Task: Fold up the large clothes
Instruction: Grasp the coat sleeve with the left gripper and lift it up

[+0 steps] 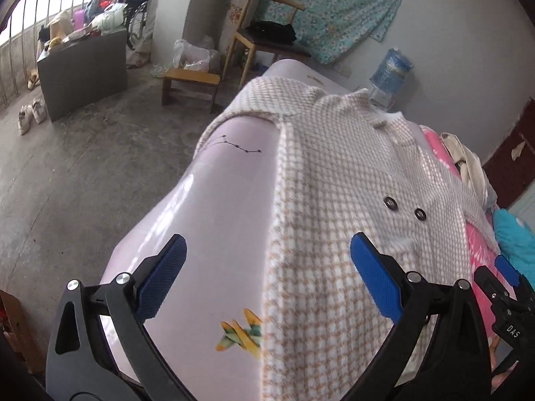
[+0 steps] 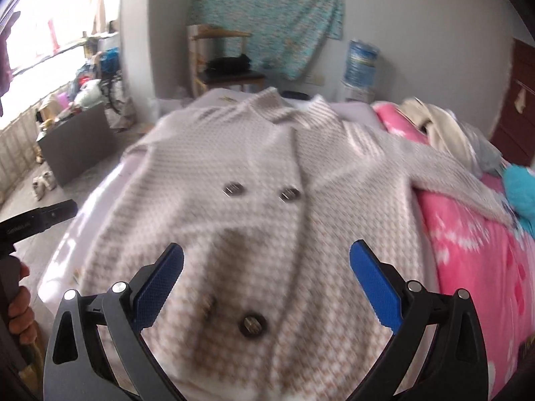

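Left gripper (image 1: 267,267) with blue pads spread wide and holding nothing, above the left edge of a houndstooth coat (image 1: 351,217), right gripper (image 2: 265,269) also spread and empty over its front buttons (image 2: 290,194), coat lying flat on a lilac sheet (image 1: 214,200), pink blanket (image 2: 468,250) beside it.

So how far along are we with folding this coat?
Done: the checked coat lies spread front-up on the bed, buttons showing. In hand: nothing; the left gripper and right gripper hover open above its hem. Left: every fold; one sleeve reaches across the pink blanket.
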The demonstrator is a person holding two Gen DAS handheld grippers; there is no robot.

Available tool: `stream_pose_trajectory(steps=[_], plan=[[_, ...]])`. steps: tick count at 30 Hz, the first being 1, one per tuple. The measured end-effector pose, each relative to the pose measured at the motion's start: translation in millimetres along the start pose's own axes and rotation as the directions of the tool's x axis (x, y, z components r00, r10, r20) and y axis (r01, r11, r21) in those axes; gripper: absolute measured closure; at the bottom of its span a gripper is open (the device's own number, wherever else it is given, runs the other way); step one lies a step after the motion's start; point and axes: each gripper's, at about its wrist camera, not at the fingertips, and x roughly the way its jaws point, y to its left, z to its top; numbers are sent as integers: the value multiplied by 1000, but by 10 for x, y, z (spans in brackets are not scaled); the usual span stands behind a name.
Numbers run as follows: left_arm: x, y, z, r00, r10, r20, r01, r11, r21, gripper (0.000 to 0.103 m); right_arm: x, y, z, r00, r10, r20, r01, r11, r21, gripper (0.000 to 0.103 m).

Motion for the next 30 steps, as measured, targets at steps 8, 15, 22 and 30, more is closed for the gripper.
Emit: stream_pose_trajectory(steps=[8, 15, 22, 30], plan=[[572, 1185, 828, 995, -88, -41, 68, 934, -350, 8, 518, 593, 584, 990, 134, -44, -137, 988, -70, 6], [1949, 2056, 892, 841, -510, -180, 178, 576, -798, 8, 886, 838, 687, 981, 154, -120, -167, 980, -108, 6], [3101, 2074, 514, 677, -727, -117, 119, 265, -957, 8, 1310, 602, 693, 973, 108, -202, -116, 993, -31, 6], [3756, 2089, 493, 701, -708, -86, 47, 167, -985, 8, 1575, 426, 731, 967, 103, -235, -96, 995, 38, 6]])
